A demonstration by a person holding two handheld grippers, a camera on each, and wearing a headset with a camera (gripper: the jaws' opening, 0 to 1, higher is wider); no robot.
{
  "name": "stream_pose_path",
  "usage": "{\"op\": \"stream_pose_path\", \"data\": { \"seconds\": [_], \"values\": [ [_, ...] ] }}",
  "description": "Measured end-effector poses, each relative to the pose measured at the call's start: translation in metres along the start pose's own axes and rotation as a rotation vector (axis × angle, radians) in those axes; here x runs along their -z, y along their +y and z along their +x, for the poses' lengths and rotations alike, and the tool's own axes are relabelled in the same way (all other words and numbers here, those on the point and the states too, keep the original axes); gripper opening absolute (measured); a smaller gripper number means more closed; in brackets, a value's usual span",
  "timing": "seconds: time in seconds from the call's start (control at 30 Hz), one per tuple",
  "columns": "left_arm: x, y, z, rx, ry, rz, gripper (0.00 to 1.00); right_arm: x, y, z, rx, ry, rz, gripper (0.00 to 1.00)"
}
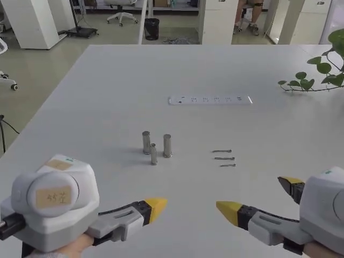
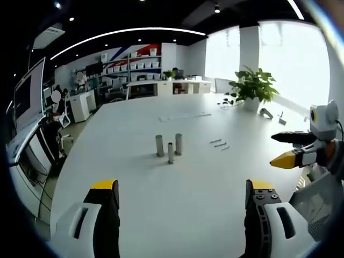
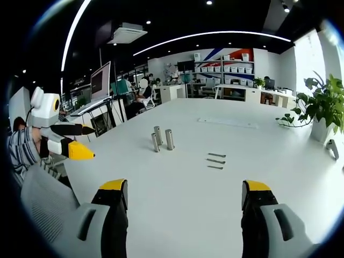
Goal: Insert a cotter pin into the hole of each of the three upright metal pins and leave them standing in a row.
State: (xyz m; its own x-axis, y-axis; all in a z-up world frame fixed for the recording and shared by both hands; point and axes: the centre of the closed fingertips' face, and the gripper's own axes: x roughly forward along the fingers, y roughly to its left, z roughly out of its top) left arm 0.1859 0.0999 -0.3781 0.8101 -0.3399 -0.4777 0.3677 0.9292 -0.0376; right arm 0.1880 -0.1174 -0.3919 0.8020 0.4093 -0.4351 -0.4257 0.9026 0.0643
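While both claws hang low over the near part of the broad white table (image 1: 97,107), the left gripper (image 2: 183,185) and the right gripper (image 3: 184,186) each have their yellow-tipped jaws spread wide apart, with nothing between them. The three short, silvery, upright metal pins (image 1: 153,153) stand in a tight cluster ahead of the left gripper, more a triangle than a row, and the three thin grey wire cotter pins (image 1: 224,158) lie flat and parallel to their right, clear of the cluster. The cotter pins look very light and springy, and lying flush on a smooth top they will likely skid. Pinching one across its middle or at the thicker head end seems safest. The metal pins look stiff, slick and easy to topple, so a firm grip low on the barrel should steady one. Their cross holes are too small to make out here. Open tabletop surrounds both groups. The long white power strip (image 1: 209,100) lies well behind them and the green leafy potted plant (image 1: 322,75) sits far off to the right, so neither should hinder an approach.
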Motion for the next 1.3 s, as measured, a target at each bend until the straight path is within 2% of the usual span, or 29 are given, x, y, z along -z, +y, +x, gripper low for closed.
{"op": "stream_pose_path", "data": {
  "seconds": [0.3,0.57,0.73,0.8,0.87,1.1,1.3],
  "values": [
    [0.002,-0.004,-0.001,0.005,0.006,0.012,0.96,0.002,-0.001,-0.004,0.002,0.002,-0.005,0.86],
    [0.002,-0.003,-0.002,0.003,0.009,0.012,0.96,0.002,-0.005,-0.007,0.016,-0.011,0.033,0.84],
    [0.000,-0.003,-0.004,0.003,-0.006,0.017,0.96,0.003,-0.004,-0.006,0.013,-0.006,0.034,0.83],
    [-0.004,-0.005,-0.004,0.011,-0.032,-0.002,0.95,0.003,-0.004,-0.007,0.012,-0.008,0.035,0.83],
    [-0.004,-0.004,-0.005,0.010,-0.035,-0.006,0.95,0.003,-0.004,-0.007,0.010,-0.009,0.039,0.82],
    [-0.002,-0.002,-0.005,0.005,-0.028,-0.002,0.94,0.000,-0.002,-0.002,-0.028,-0.014,0.062,0.69],
    [0.002,0.000,-0.005,0.004,-0.019,0.003,0.93,-0.003,0.010,0.012,-0.106,0.006,0.023,0.59]
  ]
}}
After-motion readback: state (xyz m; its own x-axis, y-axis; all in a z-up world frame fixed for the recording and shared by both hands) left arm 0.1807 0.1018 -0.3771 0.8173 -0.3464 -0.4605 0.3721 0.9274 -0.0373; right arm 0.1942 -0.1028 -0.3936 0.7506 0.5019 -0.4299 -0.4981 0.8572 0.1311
